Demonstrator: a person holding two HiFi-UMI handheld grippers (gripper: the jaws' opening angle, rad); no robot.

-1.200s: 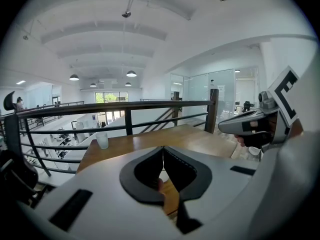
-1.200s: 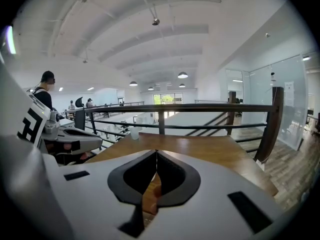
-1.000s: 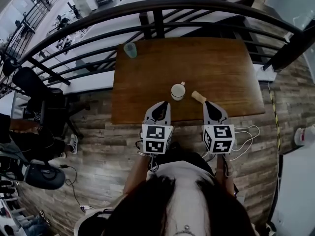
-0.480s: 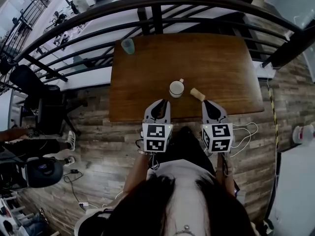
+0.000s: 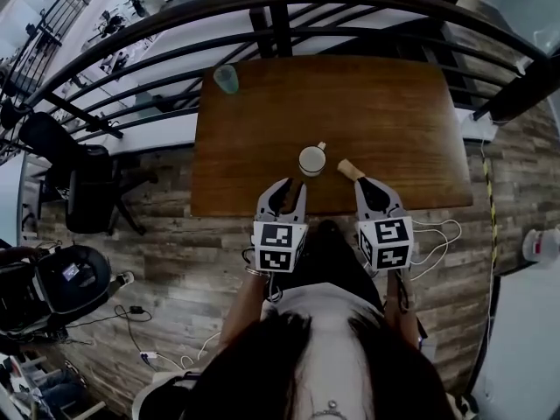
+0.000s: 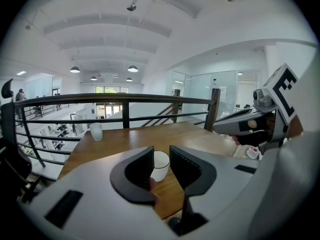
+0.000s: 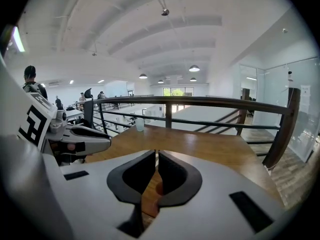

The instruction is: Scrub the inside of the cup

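Left gripper fingers have just been opening: narrow gap, nothing gripped. Right gripper fingers together, empty. Both hang over the table's near edge. Cup stands near that edge, just ahead of the left fingers, apart. Open wood beyond.

Brown wooden desk. Bears a white cup near the front edge, a small tan block just right of the cup, a pale green tumbler well beyond it, far left.
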